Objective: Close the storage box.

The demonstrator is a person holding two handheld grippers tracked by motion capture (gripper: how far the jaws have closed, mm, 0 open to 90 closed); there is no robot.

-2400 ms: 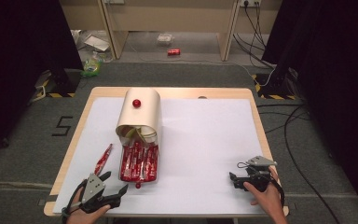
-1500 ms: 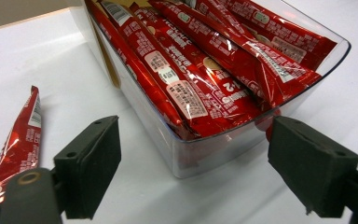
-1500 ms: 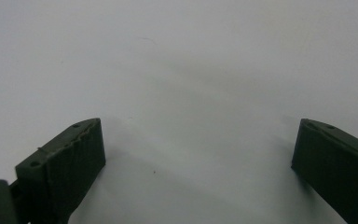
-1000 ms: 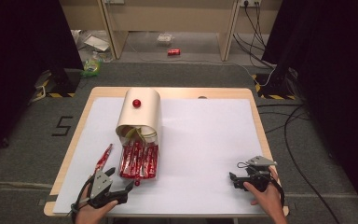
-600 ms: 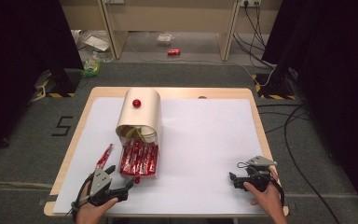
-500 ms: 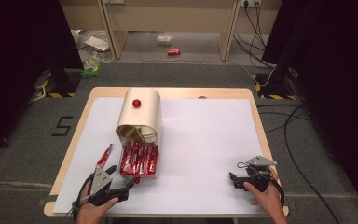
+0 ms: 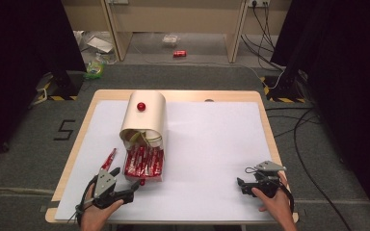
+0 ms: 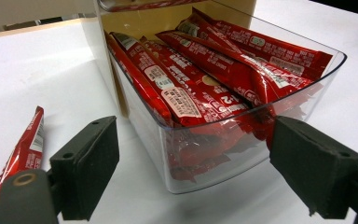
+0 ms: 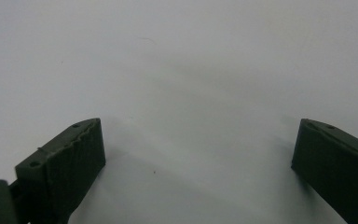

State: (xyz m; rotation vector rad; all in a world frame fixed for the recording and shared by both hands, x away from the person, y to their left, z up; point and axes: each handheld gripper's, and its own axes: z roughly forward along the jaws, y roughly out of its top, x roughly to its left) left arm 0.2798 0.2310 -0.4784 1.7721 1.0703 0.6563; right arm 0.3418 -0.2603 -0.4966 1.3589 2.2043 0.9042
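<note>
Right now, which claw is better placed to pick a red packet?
Left. The left claw is open facing the clear tray of red packets; the right claw faces bare white table.

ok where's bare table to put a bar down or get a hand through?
Widest free patch: the white sheet between the dispenser and the right gripper, running up to the far edge. A narrower strip lies left of the dispenser, above the loose bar. Crowded: the near-left corner, where the left gripper, open, faces the clear tray of red bars.
</note>
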